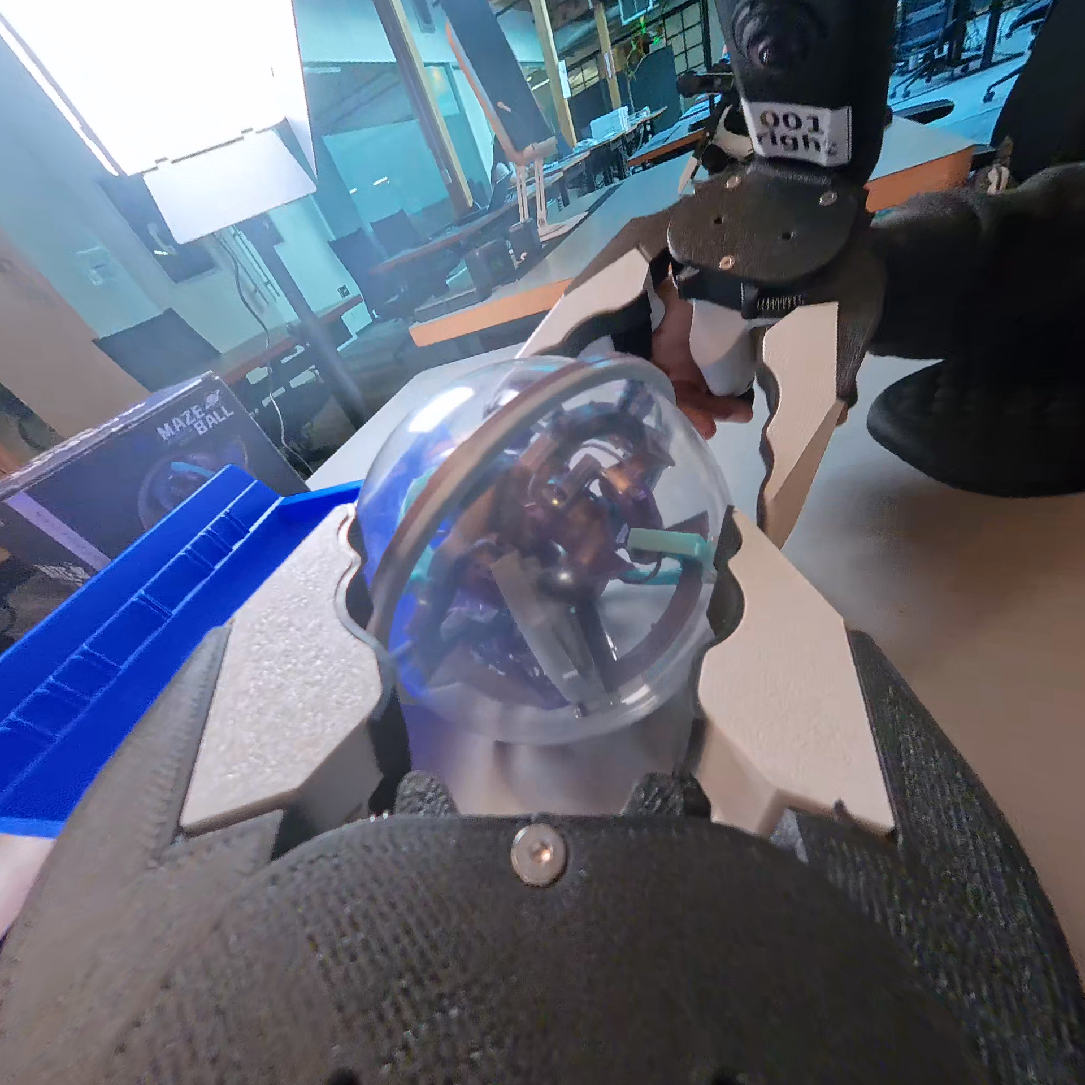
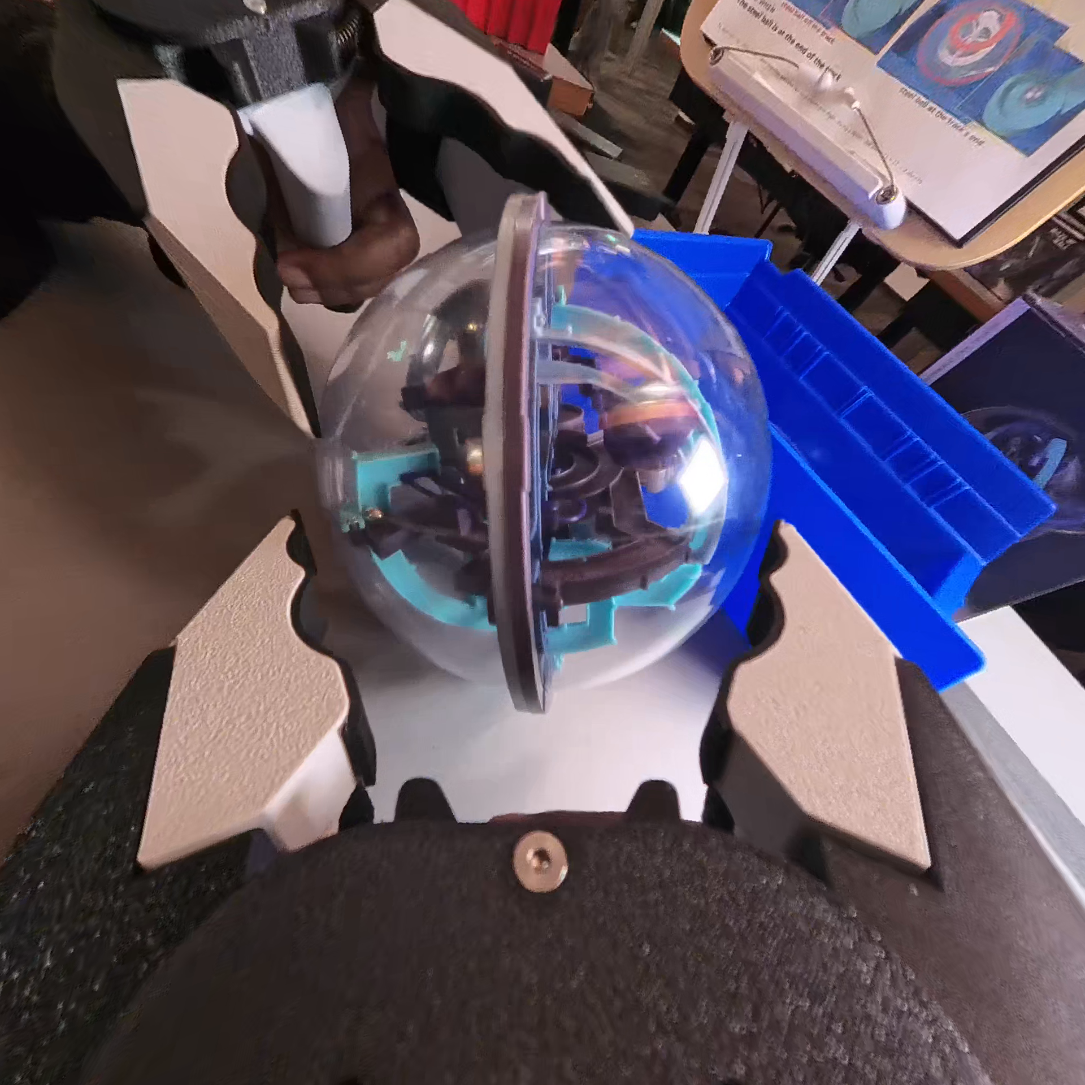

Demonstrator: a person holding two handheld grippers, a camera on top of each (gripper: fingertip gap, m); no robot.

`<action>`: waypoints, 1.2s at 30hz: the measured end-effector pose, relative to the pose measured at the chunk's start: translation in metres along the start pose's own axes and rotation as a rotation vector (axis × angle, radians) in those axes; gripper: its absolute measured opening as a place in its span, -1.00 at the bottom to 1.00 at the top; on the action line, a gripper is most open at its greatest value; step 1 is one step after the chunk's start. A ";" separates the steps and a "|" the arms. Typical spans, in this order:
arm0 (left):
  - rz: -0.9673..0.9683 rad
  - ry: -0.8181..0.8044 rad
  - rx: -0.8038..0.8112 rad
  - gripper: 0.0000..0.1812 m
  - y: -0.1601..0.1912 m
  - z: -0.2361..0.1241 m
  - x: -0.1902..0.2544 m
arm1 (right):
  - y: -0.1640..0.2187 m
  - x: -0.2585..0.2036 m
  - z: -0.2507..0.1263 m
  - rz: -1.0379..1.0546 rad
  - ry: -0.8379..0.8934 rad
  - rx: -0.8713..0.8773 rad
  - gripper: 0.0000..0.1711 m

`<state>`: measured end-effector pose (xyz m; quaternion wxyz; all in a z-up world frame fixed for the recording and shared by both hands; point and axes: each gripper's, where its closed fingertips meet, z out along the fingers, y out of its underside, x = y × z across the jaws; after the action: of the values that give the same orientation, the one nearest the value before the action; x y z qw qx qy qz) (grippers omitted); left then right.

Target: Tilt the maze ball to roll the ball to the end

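Observation:
The maze ball (image 1: 528, 558) is a clear sphere with a dark seam ring and brown, purple and teal tracks inside. My left gripper (image 1: 540, 563) is shut on it, one finger on each side. In the right wrist view the maze ball (image 2: 540, 458) sits between the tips of my right gripper (image 2: 537, 528), whose wide-set jaws press on its two sides. A small shiny ball (image 2: 473, 457) sits on a track beside the seam ring. The right gripper (image 1: 651, 446) reaches in from the far side. The left gripper (image 2: 458, 323) shows at upper left, one finger hidden behind the sphere.
A blue plastic bin (image 1: 117, 616) lies right beside the ball and shows in the right wrist view (image 2: 880, 440). The dark toy box (image 1: 135, 469) stands behind the bin. A clipboard stand with a printed sheet (image 2: 880, 88) stands further back. The white table (image 2: 528, 751) lies below.

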<state>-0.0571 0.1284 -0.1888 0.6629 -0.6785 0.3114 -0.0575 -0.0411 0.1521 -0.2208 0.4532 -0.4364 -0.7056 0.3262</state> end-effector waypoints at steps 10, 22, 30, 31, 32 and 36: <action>-0.225 0.067 -0.153 0.60 0.055 0.007 -0.008 | 0.018 0.012 0.002 0.298 -0.088 0.101 0.64; -0.289 0.185 0.005 0.57 0.034 -0.020 -0.011 | 0.021 -0.017 0.005 0.239 -0.200 0.063 0.60; -0.236 0.224 0.040 0.54 0.028 -0.027 -0.002 | 0.011 -0.026 0.012 0.214 -0.184 0.107 0.55; -0.263 0.231 0.037 0.54 0.029 -0.029 -0.002 | 0.010 -0.026 0.012 0.222 -0.185 0.113 0.55; -0.292 0.238 0.033 0.54 0.031 -0.030 -0.002 | 0.007 -0.027 0.011 0.235 -0.189 0.120 0.54; -0.359 0.259 0.025 0.54 0.035 -0.032 -0.002 | 0.002 -0.027 0.009 0.256 -0.182 0.126 0.54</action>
<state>-0.0862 0.1040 -0.2173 0.6047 -0.7018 0.2673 -0.2653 -0.0436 0.1274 -0.2354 0.3687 -0.4621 -0.6605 0.4629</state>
